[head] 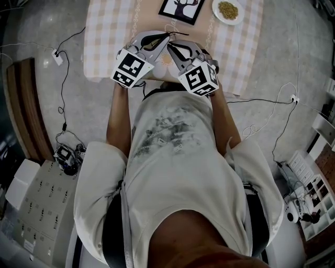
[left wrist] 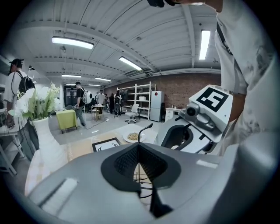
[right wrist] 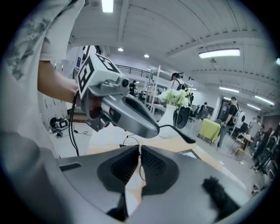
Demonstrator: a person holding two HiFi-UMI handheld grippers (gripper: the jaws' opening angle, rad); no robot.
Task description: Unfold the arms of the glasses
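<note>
The thin wire-framed glasses (head: pixel 168 41) hang in the air between my two grippers, above the near edge of the checked table (head: pixel 110 31). My left gripper (left wrist: pixel 138 146) is shut on one thin black arm (left wrist: pixel 146 128), whose tip sticks up past the jaws. Below those jaws the wire rims (left wrist: pixel 142 186) show. My right gripper (right wrist: pixel 140 151) is shut on the thin wire of the frame, with a rim loop (right wrist: pixel 131 140) just beyond it. In the right gripper view the arm (right wrist: pixel 179 132) juts out past the left gripper (right wrist: pixel 151 129). Both grippers meet tip to tip in the head view.
On the table stand a black picture frame (head: pixel 181 9), a plate of food (head: pixel 227 9) and a white vase of flowers (left wrist: pixel 41 131). Cables (head: pixel 63 89) trail over the floor on both sides. Several people stand far back in the room.
</note>
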